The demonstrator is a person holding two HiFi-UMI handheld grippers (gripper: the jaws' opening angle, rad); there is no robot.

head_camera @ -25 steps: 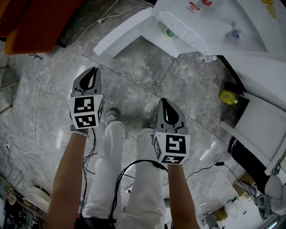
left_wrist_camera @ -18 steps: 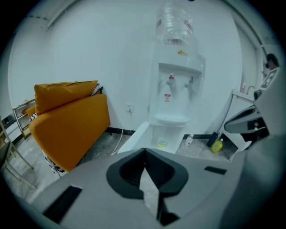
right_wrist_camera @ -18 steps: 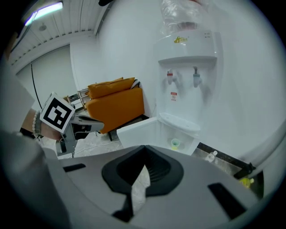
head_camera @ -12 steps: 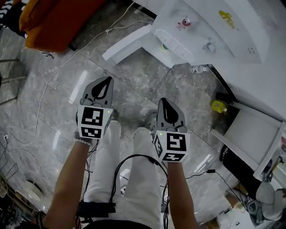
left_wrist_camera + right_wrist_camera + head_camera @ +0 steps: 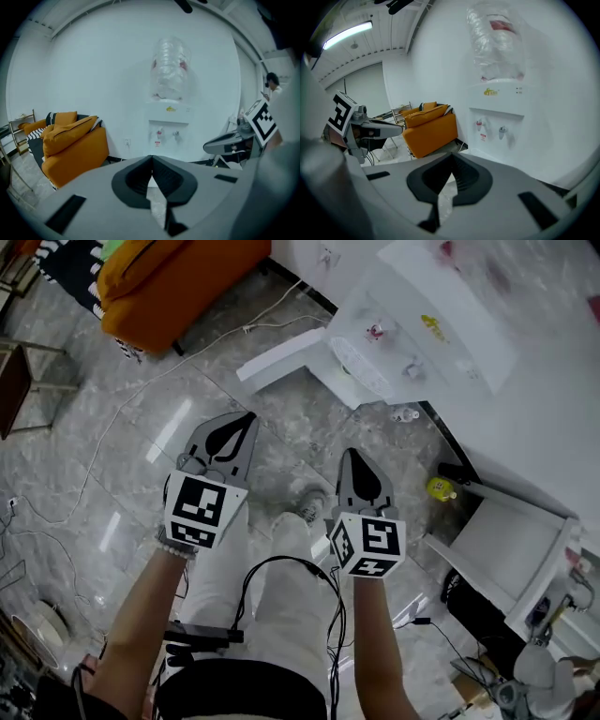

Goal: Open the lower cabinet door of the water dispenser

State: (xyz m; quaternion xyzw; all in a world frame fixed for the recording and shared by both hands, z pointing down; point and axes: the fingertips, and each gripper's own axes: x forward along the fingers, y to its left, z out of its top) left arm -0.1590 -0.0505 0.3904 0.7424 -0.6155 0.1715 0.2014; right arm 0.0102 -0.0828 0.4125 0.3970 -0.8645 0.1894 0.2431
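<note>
The white water dispenser (image 5: 403, 338) stands at the top right of the head view, with its red and blue taps (image 5: 375, 331) facing me. Its lower cabinet door (image 5: 281, 354) stands swung out to the left over the floor. My left gripper (image 5: 246, 420) and my right gripper (image 5: 352, 457) hang side by side above the floor, well short of the dispenser. Both are shut with nothing between the jaws. The left gripper view shows the dispenser (image 5: 168, 126) and its clear bottle (image 5: 168, 70) straight ahead over my shut left gripper (image 5: 152, 157). The right gripper view shows the dispenser (image 5: 501, 117) beyond my shut right gripper (image 5: 452, 155).
An orange sofa (image 5: 178, 277) sits at the top left. A white cable (image 5: 122, 418) runs across the marble floor. A small yellow object (image 5: 438, 487) lies beside a white open shelf unit (image 5: 506, 540) at the right. The person's white trousers (image 5: 281, 615) are below the grippers.
Both grippers have risen away from the floor and now point more towards the dispenser. The head view has tipped up, so the sofa and more of the dispenser show.
</note>
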